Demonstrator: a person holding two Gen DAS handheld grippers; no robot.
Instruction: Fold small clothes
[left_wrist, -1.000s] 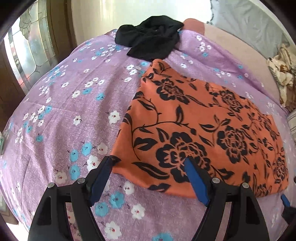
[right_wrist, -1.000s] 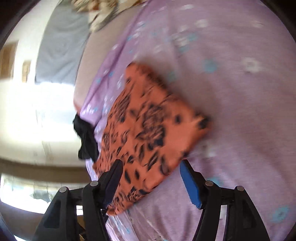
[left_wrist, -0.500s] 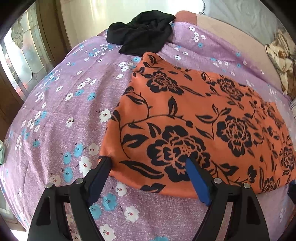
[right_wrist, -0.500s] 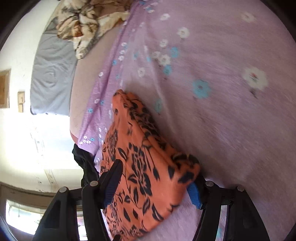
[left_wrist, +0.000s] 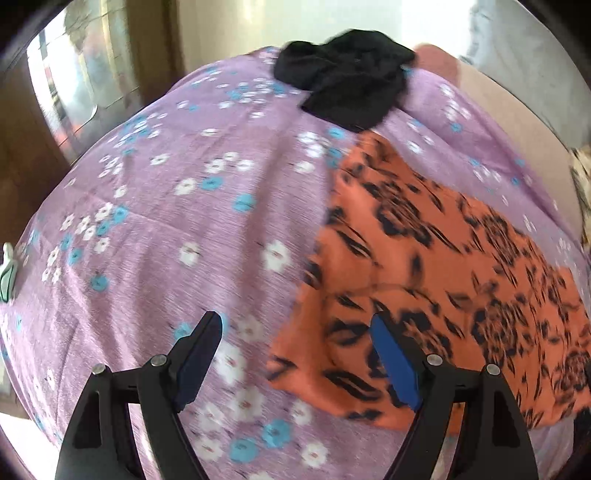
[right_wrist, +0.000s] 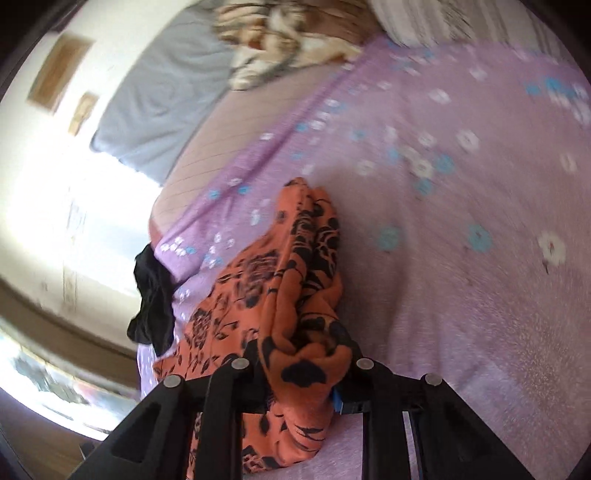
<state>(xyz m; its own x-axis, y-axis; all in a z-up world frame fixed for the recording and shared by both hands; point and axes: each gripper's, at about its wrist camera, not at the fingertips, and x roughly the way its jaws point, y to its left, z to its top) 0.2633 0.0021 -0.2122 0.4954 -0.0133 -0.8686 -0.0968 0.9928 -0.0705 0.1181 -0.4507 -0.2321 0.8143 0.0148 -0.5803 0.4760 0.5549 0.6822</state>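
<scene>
Orange cloth pinched and lifted at one corner

The orange floral garment (right_wrist: 295, 295) lies on the purple flowered sheet (right_wrist: 461, 295), its long axis running away from the right gripper (right_wrist: 301, 373), whose jaws are closing on a bunched corner. The left gripper (left_wrist: 295, 343) tilts steeply down, jaws apart, over the near edge, touching nothing. A black garment (left_wrist: 347, 88) lies beyond.

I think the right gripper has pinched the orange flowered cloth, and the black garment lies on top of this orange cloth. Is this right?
Not fully. The right gripper is closing on the orange flowered cloth, but the left wrist view shows the black garment on the purple bedsheet beyond the cloth's far corner, not on top.
</scene>
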